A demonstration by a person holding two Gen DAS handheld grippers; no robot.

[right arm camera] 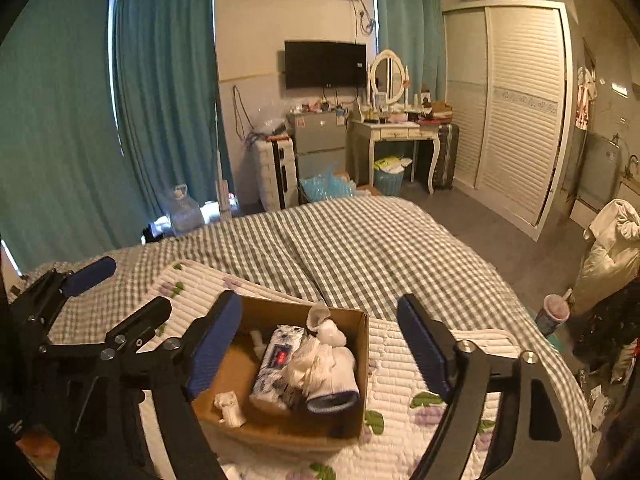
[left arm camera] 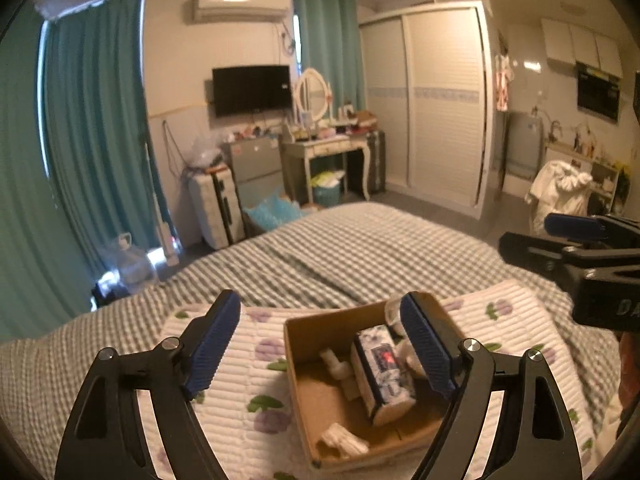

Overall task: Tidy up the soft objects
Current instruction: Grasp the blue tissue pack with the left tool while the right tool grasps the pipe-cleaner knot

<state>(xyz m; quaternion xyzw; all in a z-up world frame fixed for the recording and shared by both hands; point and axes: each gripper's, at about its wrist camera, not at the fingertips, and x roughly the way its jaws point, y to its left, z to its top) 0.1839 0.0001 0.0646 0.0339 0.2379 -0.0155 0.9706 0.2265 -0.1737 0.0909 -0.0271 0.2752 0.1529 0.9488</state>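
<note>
The cardboard box stood on a white quilted mat with purple flower print, which lay on the near part of a bed covered in green-and-white check. Inside the box lay a floral wet-wipe pack, small white soft items and, toward the right side in the right wrist view, a bundle of white socks with a dark cuff.

The left gripper had its jaws wide apart, with nothing between the blue pads. It was raised above the mat; in its own view the box appeared below and between the jaws, nearer the right pad, which overlapped the far right corner of the box. No pad touched the box or its contents.

The right gripper also had its jaws wide apart and empty. In its view the box and the sock bundle lay below and between the pads, closer to the left pad, which overlapped the left wall of the box without visible contact.

The left gripper appeared at the near left of the right wrist view, beside the box and apart from it
</note>
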